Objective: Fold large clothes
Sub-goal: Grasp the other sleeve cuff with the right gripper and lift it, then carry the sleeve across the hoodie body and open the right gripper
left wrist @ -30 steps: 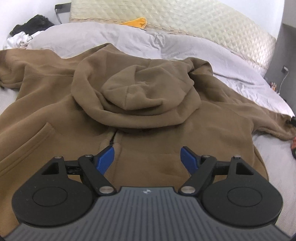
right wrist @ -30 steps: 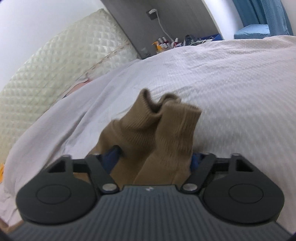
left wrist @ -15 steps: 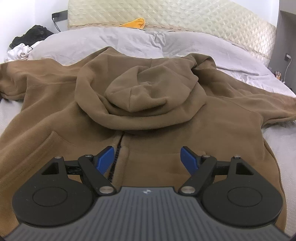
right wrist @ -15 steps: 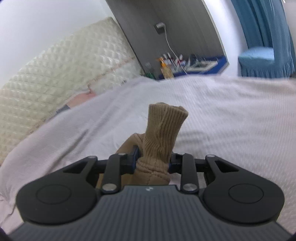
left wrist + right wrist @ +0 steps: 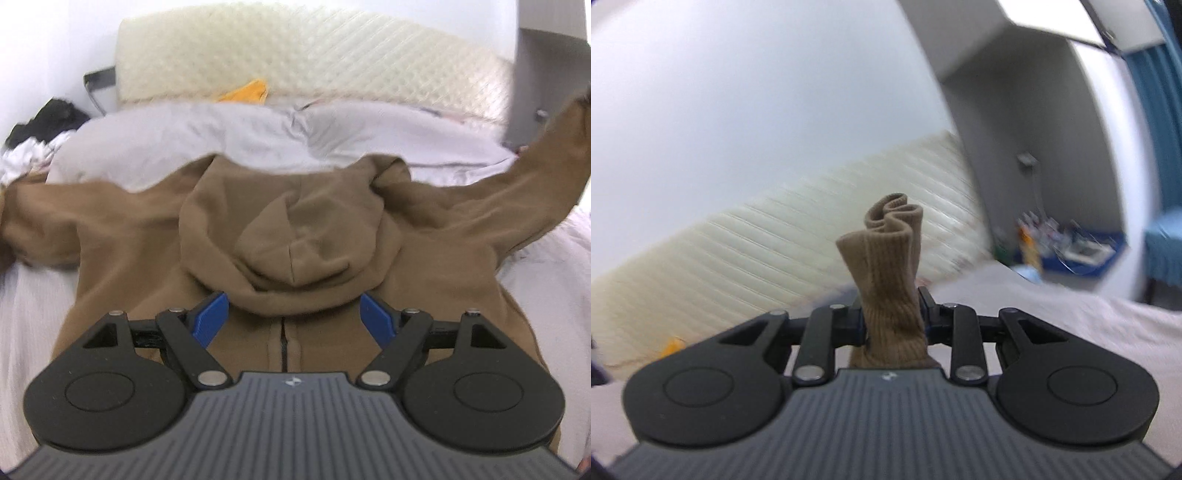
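Nearest in the right wrist view, the right claw (image 5: 892, 325) is closing on the ribbed cuff (image 5: 890, 273) of the brown hoodie's sleeve; the pads already press the knit, which stands bunched above them. Judged purpose: raising the sleeve clear of the bed so it can be folded across the body.

In the left wrist view, the left claw (image 5: 293, 317) stands wide and empty, poised over the hoodie (image 5: 147, 266) just below the hood (image 5: 291, 236), touching nothing visible. The hoodie lies front up on the bed (image 5: 37, 317), zip centred. Right of the hood, the sleeve (image 5: 517, 192) rises off the bed. Beyond the hood: pillows (image 5: 221, 136), then headboard (image 5: 332, 62).
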{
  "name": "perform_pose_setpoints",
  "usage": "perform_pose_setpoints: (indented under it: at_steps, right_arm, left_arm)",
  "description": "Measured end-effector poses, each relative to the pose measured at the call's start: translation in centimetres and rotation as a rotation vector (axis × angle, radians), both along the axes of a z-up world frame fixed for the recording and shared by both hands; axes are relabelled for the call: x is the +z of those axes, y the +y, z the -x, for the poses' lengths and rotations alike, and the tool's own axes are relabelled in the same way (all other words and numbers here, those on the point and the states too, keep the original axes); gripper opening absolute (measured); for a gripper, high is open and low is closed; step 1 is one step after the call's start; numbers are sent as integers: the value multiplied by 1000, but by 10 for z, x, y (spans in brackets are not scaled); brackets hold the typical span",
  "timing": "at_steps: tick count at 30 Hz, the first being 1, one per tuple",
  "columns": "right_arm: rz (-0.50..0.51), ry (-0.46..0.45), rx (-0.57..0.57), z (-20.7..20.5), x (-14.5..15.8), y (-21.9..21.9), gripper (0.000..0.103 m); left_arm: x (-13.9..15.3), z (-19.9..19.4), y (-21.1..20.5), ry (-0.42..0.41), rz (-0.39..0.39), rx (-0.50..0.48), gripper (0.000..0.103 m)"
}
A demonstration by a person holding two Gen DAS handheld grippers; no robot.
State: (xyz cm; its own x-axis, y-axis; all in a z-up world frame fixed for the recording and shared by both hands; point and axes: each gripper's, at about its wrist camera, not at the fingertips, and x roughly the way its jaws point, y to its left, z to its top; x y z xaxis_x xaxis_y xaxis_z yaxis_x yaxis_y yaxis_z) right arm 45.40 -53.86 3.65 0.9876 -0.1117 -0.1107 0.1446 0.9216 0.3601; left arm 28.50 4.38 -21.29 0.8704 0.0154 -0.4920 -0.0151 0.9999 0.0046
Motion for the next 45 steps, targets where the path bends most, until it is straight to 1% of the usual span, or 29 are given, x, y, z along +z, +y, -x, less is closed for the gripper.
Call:
perform_pose_setpoints:
  at_steps: [3,6,8,12,14,17,19,23,27,29,31,33,35,37,38,40,42,45]
  right_arm:
    - [43,-54,39,20,43,45,29]
    - [68,-90,73,40,77,88,28]
    - [98,-108,106,56,94,120,28]
    - [180,-135,178,89,115,188,28]
    - [199,-148,226,105,119,225,27]
    - [243,-156,302,127,114,284,26]
    - [261,-158,363,139,103,320,25]
    - [295,-145,471,160,69,394,22]
    - [272,-88,616,179,22,461,21]
    - [282,-58,683,189,-1,491,21]
    - [287,-10,747,197,-29,520,20]
    - [286,58,793,199,-59,541,20]
    - [290,126,823,197,-91,556,20]
    - [296,198,853,198,-123,569,20]
    - [315,230,865,208,-139,587,20]
    - [343,273,888,211,-160,608,20]
    - [364,303,899,219,-178,617,20]
    - [350,330,907,214,-189,620,22]
  left_arm:
    - [4,3,18,-26,51,0,82]
    - [2,6,40,-37,91,40,82]
    - [2,7,60,-37,151,63,82]
    - [3,11,102,-35,296,115,82]
    - [5,18,122,-53,342,151,82]
    - [7,29,146,-74,395,190,82]
    - [8,37,161,-84,437,200,82]
    - [15,53,183,-127,470,230,82]
    - [20,71,210,-184,517,278,82]
    - [21,78,222,-200,527,303,82]
    - [22,86,235,-221,545,334,82]
    - [21,96,251,-251,579,365,82]
    - [18,106,270,-274,609,420,82]
    - [13,115,291,-296,660,465,82]
    - [10,119,299,-309,688,479,82]
    - [5,122,311,-318,714,497,82]
    - [1,119,316,-303,721,499,82]
    - [-4,108,314,-268,706,479,82]
